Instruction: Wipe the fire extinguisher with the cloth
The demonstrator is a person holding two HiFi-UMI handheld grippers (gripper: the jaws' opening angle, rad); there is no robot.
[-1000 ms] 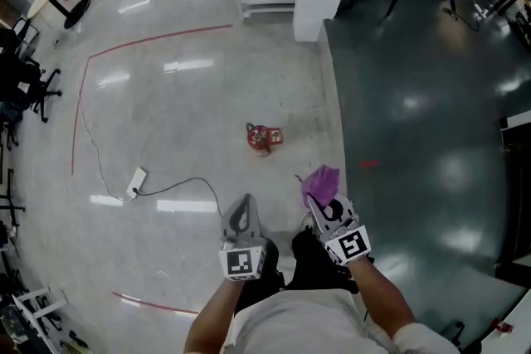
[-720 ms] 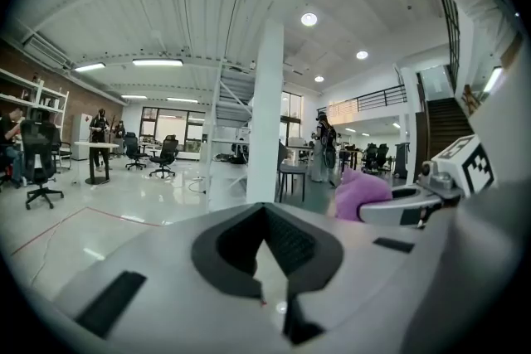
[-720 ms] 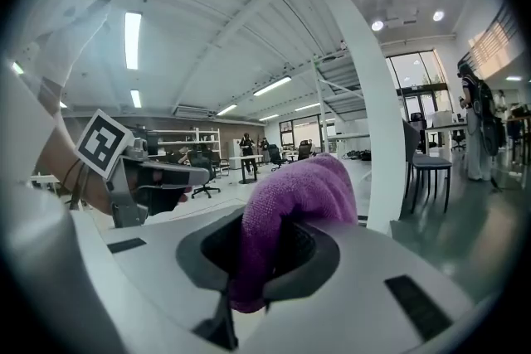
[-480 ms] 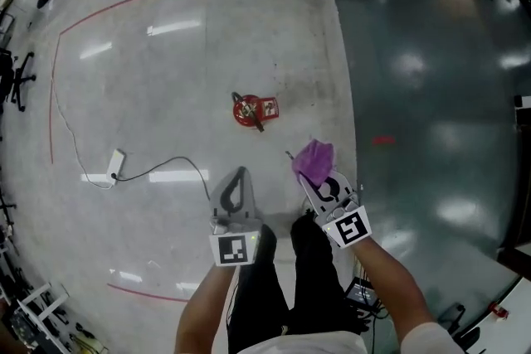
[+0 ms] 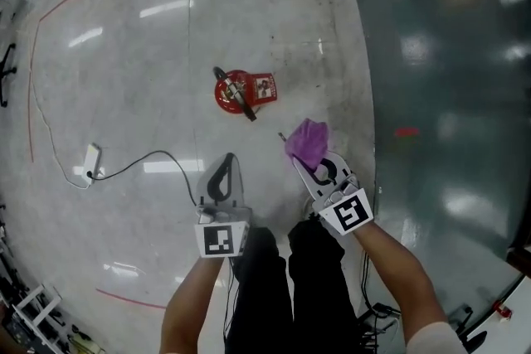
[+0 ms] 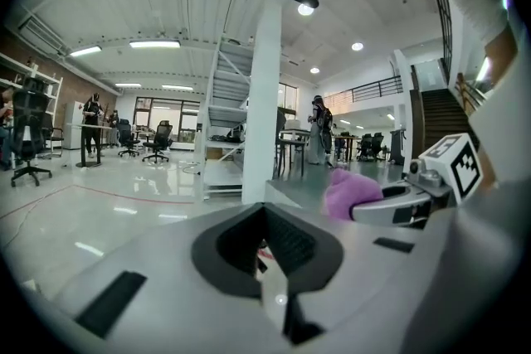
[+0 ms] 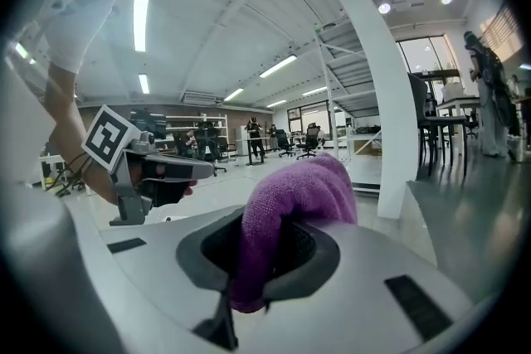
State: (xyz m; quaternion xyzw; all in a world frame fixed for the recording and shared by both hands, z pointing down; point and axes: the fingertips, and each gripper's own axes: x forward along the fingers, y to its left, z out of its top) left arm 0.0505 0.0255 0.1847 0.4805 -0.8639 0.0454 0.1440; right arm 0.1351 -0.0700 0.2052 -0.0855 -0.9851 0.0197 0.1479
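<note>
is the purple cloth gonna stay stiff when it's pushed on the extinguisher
Probably floppy: the purple cloth bulges in a soft wad out of the shut jaws of the right hand-held gripper. Its fuzzy pile looks grippy, not slippery.

Red extinguisher (image 5: 235, 90) upright on floor, purple cloth (image 5: 307, 140) bunched

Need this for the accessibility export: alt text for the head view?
Looking steeply down at a glossy floor: the right gripper has its jaws shut on a purple cloth, and the left gripper holds nothing. A red fire extinguisher sits on the floor ahead, apart from both. A power strip and cable lie to its left.
</note>
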